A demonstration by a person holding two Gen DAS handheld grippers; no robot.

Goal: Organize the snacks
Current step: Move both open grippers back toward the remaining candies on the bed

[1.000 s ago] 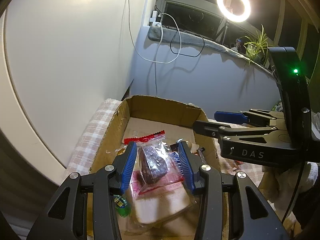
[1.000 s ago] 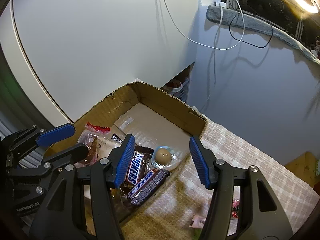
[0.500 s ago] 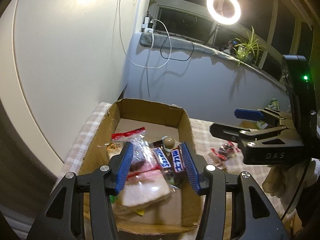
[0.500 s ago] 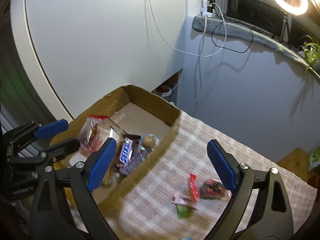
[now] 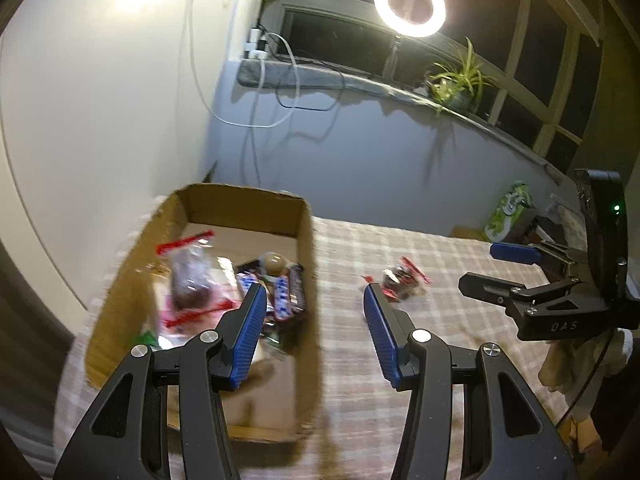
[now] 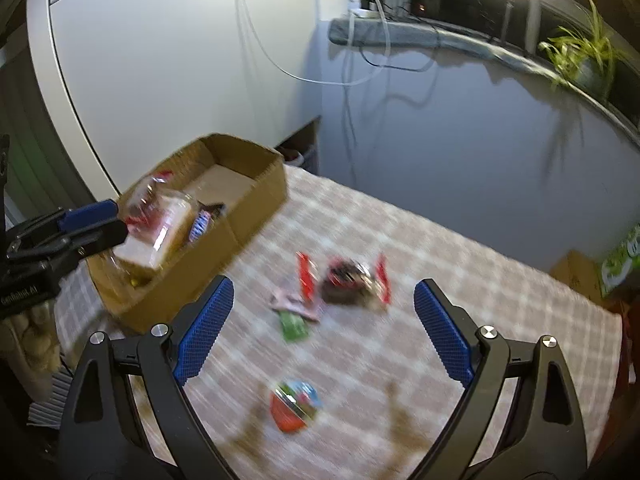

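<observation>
A cardboard box (image 5: pixel 308 240) (image 6: pixel 256 200) stands at the left of the checked tablecloth. It holds a clear packet with a dark cake (image 5: pixel 192 280), Snickers bars (image 5: pixel 286 292) and a small round jelly cup (image 5: pixel 272 262). My left gripper (image 5: pixel 314 320) is open and empty above the box's right wall. My right gripper (image 6: pixel 320 320) is open wide and empty above loose snacks: a dark packet with red ends (image 6: pixel 352 276) (image 5: pixel 404 278), a pink wrapper (image 6: pixel 296 304), a green wrapper (image 6: pixel 294 326) and a round red cup (image 6: pixel 296 404).
The tablecloth (image 6: pixel 460 248) runs right to a brown box (image 6: pixel 576 272) and a green carton (image 5: pixel 508 212). A white wall stands behind the cardboard box, a grey wall with cables behind the table. A ring light (image 5: pixel 410 4) and a plant (image 5: pixel 460 80) are on the sill.
My left gripper let go of the cake packet in the box, opened and swung right. My right gripper opened wide and pulled back right, away from the box, over the loose snacks.
</observation>
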